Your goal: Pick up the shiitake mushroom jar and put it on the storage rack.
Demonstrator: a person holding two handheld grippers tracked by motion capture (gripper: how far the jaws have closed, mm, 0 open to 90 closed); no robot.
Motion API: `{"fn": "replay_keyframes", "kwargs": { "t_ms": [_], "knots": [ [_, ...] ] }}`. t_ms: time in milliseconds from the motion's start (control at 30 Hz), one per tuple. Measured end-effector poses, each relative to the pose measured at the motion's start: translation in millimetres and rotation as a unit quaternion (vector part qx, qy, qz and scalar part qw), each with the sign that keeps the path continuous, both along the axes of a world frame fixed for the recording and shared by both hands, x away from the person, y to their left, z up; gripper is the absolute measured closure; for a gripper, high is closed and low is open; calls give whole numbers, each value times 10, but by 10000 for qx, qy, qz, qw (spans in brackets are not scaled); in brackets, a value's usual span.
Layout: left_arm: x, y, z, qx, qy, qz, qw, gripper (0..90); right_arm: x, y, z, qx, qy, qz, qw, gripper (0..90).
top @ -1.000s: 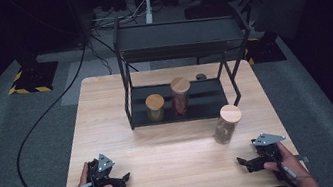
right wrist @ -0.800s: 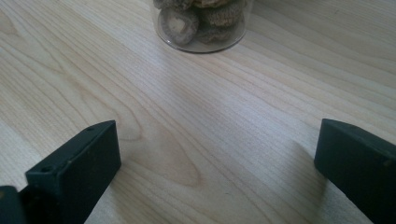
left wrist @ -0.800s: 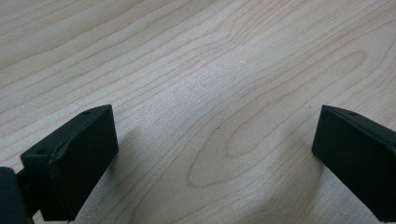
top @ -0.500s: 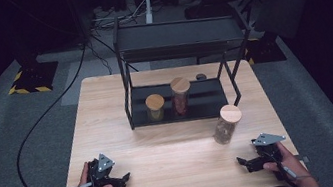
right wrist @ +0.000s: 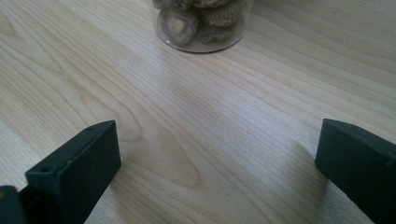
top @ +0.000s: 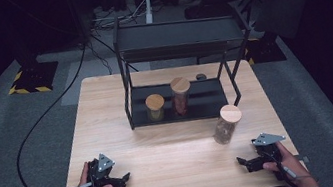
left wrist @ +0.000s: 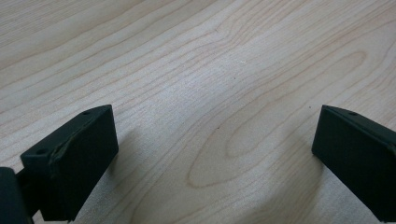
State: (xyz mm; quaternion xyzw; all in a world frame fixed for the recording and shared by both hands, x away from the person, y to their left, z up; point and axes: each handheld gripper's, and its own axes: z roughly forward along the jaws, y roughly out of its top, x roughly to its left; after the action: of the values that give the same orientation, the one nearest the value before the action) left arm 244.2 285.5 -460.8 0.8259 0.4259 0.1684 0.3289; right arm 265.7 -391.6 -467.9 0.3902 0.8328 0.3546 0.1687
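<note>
Jar of dried mushrooms (top: 226, 124): stood upright on the table (top: 107, 113), wooden lid on, just outside the front right leg of the rack (top: 176, 41); we took it as the thing to be handled, since it stood nearest the right gripper and apart from the others.
Right gripper (top: 247, 162): rested low on the table near its front right corner; we saw its jaws spread wide with nothing between them and the jar's glass base (right wrist: 201, 25) directly ahead, an aim that we judged suited to a straight reach.
Left gripper (top: 121, 180): lay near the front left corner, well apart from the jar; its jaws were also parted wide over bare wood (left wrist: 210, 93), which we read as a waiting posture.
Short jar (top: 155, 107): stood on the rack's lower tray, beside the tall jar.
Tall jar (top: 180, 96): stood upright on the same tray, to the right of the short one.
Free space: we noted room on the tray to the right of the tall jar, a likely place for the loose jar.
Step in hand: we judged the reach not yet begun.
</note>
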Motion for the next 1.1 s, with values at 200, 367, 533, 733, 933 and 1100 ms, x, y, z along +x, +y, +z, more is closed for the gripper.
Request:
{"fn": "replay_keyframes", "kwargs": {
  "t_ms": [200, 367, 533, 733, 933, 1100],
  "knots": [
    [-1, -2, -1, 3, -3, 2, 10000, 0, -5, 4, -1, -1, -3, -18, 10000, 1],
    [-1, -2, 1, 0, 5, 3, 10000, 0, -5, 4, -1, 0, -1, -17, 10000, 0],
    [1, 0, 0, 1, 3, -3, 10000, 0, -7, 7, -1, -1, -2, -28, 10000, 0],
    [0, -1, 0, 2, 0, 0, 10000, 0, -11, 15, 0, -4, -2, -53, 10000, 0],
    [0, -2, 0, 0, 1, 2, 10000, 0, -15, 25, 3, -12, 2, -84, 10000, 0],
    [0, -2, 0, 1, 1, 0, 10000, 0, -28, 32, 0, -18, -26, -95, 9999, 5]
  ]
}}
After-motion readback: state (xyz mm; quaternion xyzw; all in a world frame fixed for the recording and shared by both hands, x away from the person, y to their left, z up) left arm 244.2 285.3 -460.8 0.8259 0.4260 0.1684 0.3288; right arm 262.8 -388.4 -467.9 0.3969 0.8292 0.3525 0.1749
